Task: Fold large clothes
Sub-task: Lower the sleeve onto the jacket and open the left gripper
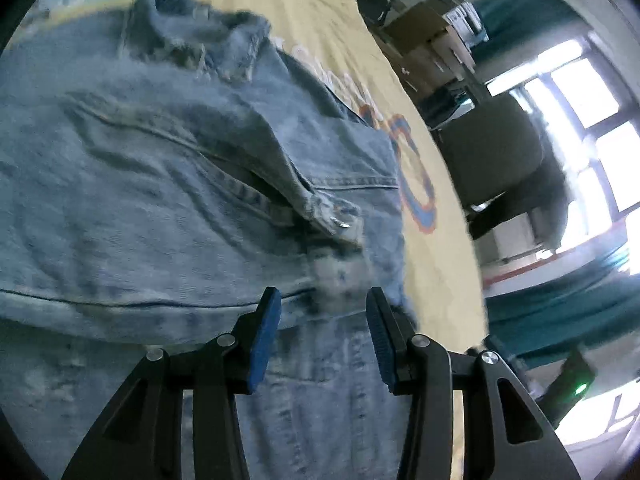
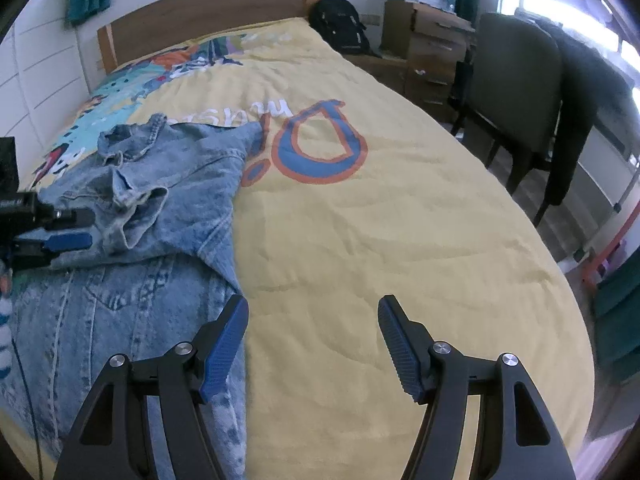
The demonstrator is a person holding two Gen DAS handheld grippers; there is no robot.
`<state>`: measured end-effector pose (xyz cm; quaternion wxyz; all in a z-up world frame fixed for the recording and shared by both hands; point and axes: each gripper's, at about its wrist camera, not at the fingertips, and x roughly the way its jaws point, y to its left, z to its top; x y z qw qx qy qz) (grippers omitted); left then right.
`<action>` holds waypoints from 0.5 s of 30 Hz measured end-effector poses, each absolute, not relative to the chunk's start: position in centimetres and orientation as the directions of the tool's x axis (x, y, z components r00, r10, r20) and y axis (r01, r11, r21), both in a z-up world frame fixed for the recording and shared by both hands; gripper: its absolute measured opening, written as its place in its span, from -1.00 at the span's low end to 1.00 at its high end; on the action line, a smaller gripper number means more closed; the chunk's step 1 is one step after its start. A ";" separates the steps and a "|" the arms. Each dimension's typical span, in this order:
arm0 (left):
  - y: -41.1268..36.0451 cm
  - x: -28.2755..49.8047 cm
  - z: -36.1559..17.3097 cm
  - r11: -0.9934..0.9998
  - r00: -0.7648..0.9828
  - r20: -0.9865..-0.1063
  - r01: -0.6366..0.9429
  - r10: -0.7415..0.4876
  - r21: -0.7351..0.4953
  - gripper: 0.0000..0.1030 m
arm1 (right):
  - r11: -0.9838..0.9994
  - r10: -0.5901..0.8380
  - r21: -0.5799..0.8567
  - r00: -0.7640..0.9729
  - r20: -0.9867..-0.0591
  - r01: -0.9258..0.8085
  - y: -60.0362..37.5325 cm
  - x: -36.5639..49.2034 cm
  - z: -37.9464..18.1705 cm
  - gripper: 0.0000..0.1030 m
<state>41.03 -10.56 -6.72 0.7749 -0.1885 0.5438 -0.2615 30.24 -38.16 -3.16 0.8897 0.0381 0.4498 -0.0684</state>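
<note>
Right now the denim jacket (image 2: 140, 208) lies on the yellow bedspread (image 2: 380, 240), toward the left side of the bed, its long axis running away from the cameras toward the wooden headboard (image 2: 208, 8). A sleeve or side panel is already laid across the body, leaving a bunched cuff (image 1: 332, 216) on top.

Both tools are empty. The left gripper (image 1: 320, 312) hangs just over the jacket with its blue pads (image 1: 266, 336) spread apart and cloth showing between them — nothing pinched. The right gripper (image 2: 312, 320) has its fingers spread wider, mostly above bare bedspread; only its left fingertip overlaps the jacket's right edge (image 2: 236, 276).

So the cloth lies left of the right gripper and directly under the left one. The left is nearer the folded part, while the right is better placed for the near right edge — probably the next grasp.
</note>
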 end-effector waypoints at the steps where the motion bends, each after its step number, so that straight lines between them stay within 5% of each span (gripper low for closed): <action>1: -10.0 40.8 -6.3 0.817 0.298 -0.761 0.213 -0.576 -0.535 -0.24 | 0.989 -0.083 0.006 0.588 -0.804 0.148 -37.8 30.5 -3.1 0.34; 15: 5.1 40.3 -5.1 0.987 0.566 -0.810 0.065 -0.156 -0.146 -0.24 | 0.986 0.128 0.031 0.622 -0.773 -0.164 -23.2 39.4 -2.1 0.34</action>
